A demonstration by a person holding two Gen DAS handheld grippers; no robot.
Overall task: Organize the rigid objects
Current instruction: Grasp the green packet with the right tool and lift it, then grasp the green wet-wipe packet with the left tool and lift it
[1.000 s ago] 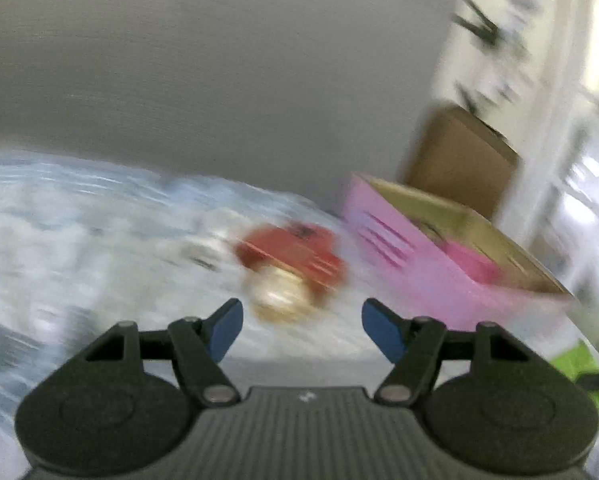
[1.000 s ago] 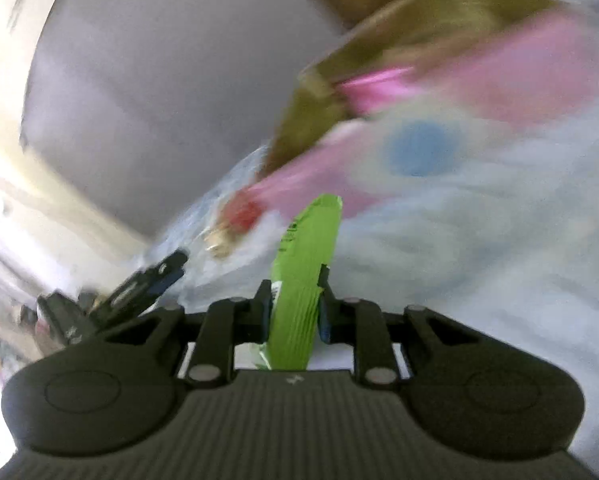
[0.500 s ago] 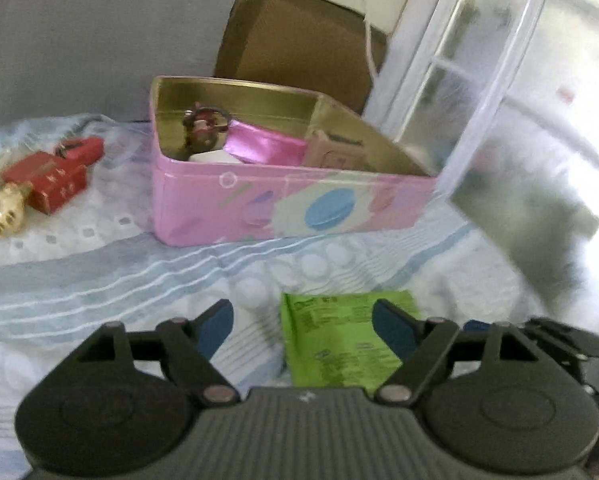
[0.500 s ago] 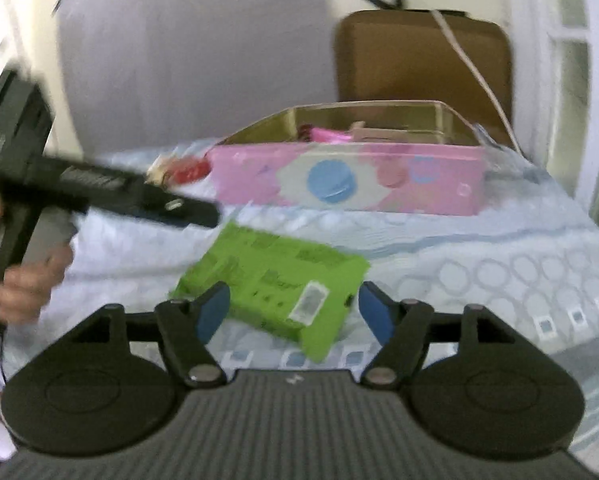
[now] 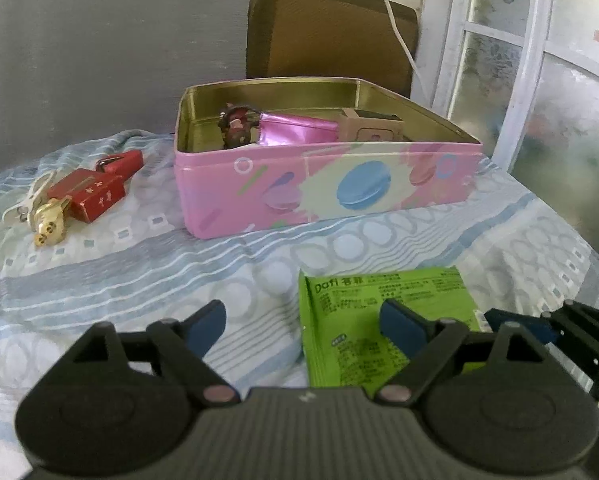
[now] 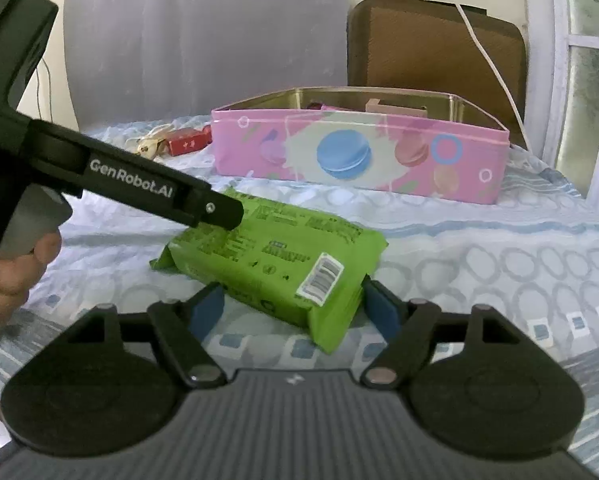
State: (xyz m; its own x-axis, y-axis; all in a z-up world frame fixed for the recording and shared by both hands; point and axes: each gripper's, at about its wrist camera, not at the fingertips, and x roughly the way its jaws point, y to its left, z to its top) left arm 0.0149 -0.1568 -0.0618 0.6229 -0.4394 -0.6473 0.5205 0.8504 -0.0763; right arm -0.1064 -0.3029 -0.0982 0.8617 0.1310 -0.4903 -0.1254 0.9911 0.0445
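Right wrist, green packet released, right gripper opening

Green packet let go, now lying in front of the pink tin

The right gripper, which pinched the green packet upright a second ago, is opening and no longer presses it; the packet lies flat on the bedspread before the pink tin. The left gripper, also opening, has swung from the red box beside the tin across to the packet.
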